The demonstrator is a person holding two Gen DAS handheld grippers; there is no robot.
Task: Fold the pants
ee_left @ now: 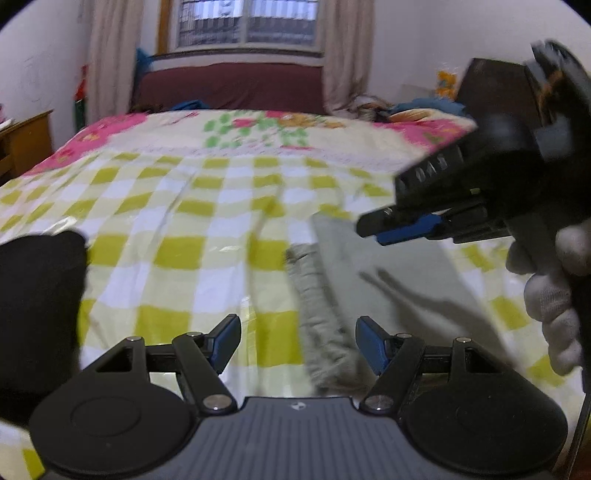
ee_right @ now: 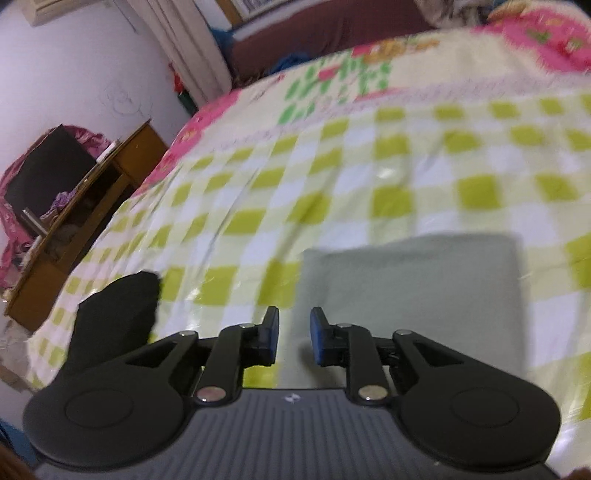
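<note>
Both tools were empty over the folded grey pants [ee_right: 410, 284]: left gripper [ee_left: 297, 345] spread wide, right gripper [ee_right: 294, 334] narrowly parted. A careless pass near the ribbed waistband [ee_left: 317, 295] risked snagging and undoing the fold.

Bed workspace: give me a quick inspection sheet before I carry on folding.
Surface: bed under a green-and-white checked sheet, flowered at the far end.
Job's things: grey pants lying folded flat in a neat rectangle.
Clutter: black cloth to the left of the pants, apart from them.
Grippers: left gripper open, empty, above the pants' ribbed edge; right gripper slightly open, nothing between its pads.
Cables: nothing seen.
Surroundings: curtained window, dark red headboard, cluttered wooden desk.
</note>
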